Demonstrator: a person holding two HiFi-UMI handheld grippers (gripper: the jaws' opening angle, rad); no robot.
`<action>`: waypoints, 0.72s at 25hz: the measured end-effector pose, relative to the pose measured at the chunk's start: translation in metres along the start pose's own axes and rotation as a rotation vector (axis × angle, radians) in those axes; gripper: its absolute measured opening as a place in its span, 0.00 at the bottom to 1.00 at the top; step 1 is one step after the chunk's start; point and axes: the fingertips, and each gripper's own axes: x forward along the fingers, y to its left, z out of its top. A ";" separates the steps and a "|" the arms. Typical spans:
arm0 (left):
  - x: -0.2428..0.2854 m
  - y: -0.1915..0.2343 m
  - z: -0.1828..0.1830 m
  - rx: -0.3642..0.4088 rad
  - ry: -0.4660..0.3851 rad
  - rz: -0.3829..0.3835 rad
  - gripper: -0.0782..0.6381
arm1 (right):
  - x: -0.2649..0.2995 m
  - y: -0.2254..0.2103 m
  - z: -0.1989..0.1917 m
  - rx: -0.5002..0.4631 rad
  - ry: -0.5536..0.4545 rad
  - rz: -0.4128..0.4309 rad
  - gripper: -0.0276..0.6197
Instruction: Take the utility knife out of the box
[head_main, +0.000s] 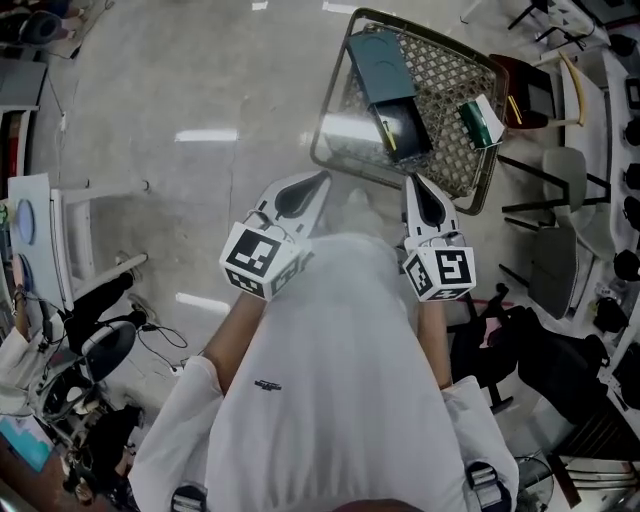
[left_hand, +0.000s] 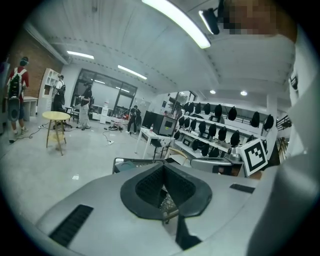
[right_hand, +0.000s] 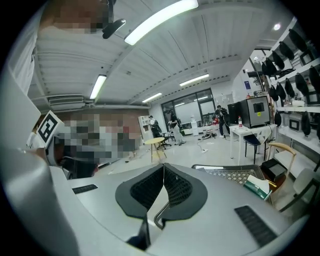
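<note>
No legible text, brand or number appeared. Left marker cube (head_main: 262, 258) and right marker cube (head_main: 441, 272) bore square coded patterns only. Shirt mark (head_main: 267, 384) was too small to read.

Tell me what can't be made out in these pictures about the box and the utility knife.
- Head view: the open dark box shows only a yellowish sliver inside, too small to call a knife.
- Left gripper view: the shut left tongs hide the box; only the wire tray's rim shows.
- Right gripper view: the green carton's print is too small to read.
</note>
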 end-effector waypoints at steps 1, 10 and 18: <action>0.001 0.001 0.000 -0.006 0.000 0.010 0.11 | 0.002 -0.001 0.001 -0.009 0.006 0.009 0.04; 0.035 0.014 0.003 -0.038 0.024 0.030 0.11 | 0.034 -0.027 0.003 -0.021 0.049 0.043 0.04; 0.068 0.017 -0.004 -0.021 0.051 0.063 0.11 | 0.062 -0.051 -0.007 -0.025 0.093 0.070 0.04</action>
